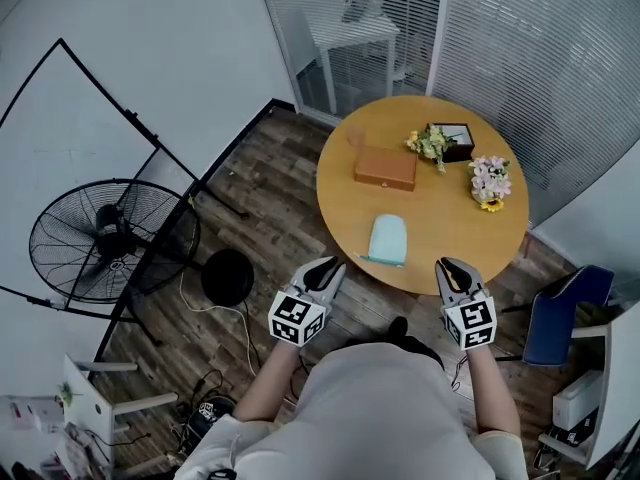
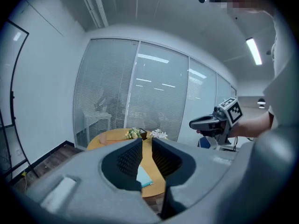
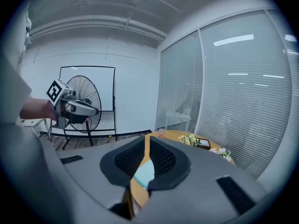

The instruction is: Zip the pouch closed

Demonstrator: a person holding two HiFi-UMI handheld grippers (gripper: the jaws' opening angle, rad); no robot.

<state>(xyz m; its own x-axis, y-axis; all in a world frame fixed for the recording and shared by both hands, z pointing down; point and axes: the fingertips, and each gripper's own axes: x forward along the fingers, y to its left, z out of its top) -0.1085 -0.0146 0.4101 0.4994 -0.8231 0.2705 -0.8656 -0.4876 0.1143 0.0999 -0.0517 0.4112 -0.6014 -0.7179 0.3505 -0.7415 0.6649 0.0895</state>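
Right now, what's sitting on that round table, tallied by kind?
Pouches: 1, the light blue pouch
Flower bunches: 2, the yellow flower bunch and the pink flower bunch
Boxes: 2, the brown box and the dark box
Total: 5

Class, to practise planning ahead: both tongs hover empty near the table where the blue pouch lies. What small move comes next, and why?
Probably bring the left tongs down to the pouch to steady its near end: it and the right tongs hang empty at the table's near edge, leaving the pouch untouched.
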